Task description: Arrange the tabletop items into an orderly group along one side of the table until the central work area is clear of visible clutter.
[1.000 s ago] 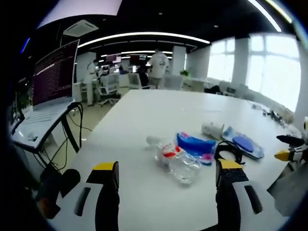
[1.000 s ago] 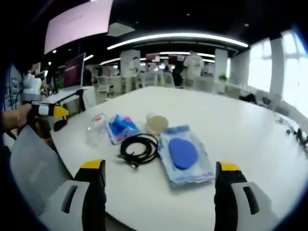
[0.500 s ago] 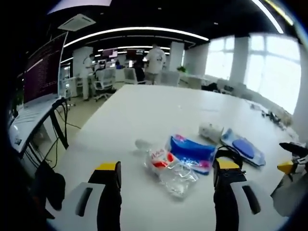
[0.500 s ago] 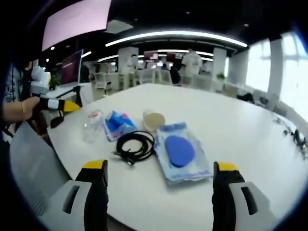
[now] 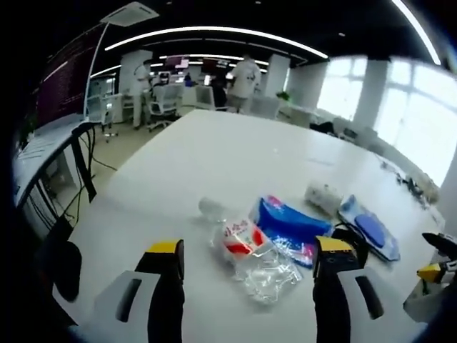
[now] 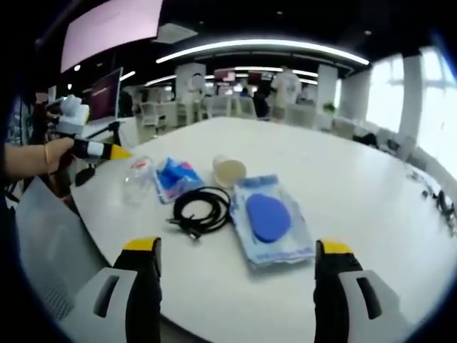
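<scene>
Left gripper view: crumpled bottle between jaws.

No readable text: bottle label red/white print blurred, blue packet markings too small, monitor lines illegible.

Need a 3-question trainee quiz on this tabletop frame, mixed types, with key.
1. True or false: the left gripper is shut on the crumpled plastic bottle.
2. In the right gripper view, what lies directly between the blue tissue pack and the clear pouch with the blue pad?
A. a mug
B. the coiled black cable
C. a notebook
3. Fill in: the right gripper hangs open over the white ____.

Key
1. False: its jaws stand apart, either side of the bottle, not closed on it.
2. B
3. table
</scene>
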`<state>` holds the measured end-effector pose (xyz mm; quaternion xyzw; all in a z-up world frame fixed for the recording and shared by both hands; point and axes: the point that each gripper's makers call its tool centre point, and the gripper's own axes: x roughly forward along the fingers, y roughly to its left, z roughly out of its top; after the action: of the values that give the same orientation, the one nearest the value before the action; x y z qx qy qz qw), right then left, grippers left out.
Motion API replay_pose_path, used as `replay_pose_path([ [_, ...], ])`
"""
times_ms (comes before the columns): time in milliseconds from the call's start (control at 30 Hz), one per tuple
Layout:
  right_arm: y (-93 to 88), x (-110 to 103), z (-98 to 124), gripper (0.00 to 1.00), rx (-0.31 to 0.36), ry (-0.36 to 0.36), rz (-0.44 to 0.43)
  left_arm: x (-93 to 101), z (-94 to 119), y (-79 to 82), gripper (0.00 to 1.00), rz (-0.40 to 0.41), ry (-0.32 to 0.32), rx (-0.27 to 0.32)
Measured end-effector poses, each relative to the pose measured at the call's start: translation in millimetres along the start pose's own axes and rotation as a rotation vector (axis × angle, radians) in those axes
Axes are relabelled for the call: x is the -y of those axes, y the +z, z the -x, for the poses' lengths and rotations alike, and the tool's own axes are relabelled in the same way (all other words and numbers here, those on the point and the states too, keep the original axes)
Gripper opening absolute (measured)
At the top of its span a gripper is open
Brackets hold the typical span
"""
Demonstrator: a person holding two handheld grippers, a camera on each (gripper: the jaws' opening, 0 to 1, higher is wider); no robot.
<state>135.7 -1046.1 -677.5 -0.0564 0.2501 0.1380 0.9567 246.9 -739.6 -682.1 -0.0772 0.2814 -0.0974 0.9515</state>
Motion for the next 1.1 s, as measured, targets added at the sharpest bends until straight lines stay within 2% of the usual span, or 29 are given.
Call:
replay_pose_path([
  [233,-2.2,0.4,-0.4,0.86,-0.014,-0.005,0.014,-2.3,-11.6,-3.6,0.63,0.097,0.017,-0.049],
  [367,-2.5,1.4,-0.1,0.85,-0.017,-0.012,0.024,2.1,-17.5,1.2,0.64,0.149,0.012,-0.046],
  [433,-3.1,1.7,-0.4,0.85,-0.02,-0.013,0.025,2.5,-21.9,-0.7,0.65,0.172,0.025,-0.078],
  [500,-3.8,2.0,-0.5,0.84,-0.023,-0.013,0.026,5.1,-27.5,-4.4,0.66,0.161,0.035,-0.128],
  [633,-4.8,2.9,-0.8,0.84,-0.029,-0.017,0.031,11.2,-36.5,7.0,0.66,0.161,0.027,-0.099],
  [800,-4.2,5.1,-0.6,0.83,-0.026,-0.027,0.028,13.6,-48.6,6.1,0.65,0.192,0.033,-0.138],
  [1100,-4.5,6.9,0.1,0.82,-0.028,-0.036,0.03,1.7,-61.0,5.6,0.63,0.213,0.065,-0.175],
])
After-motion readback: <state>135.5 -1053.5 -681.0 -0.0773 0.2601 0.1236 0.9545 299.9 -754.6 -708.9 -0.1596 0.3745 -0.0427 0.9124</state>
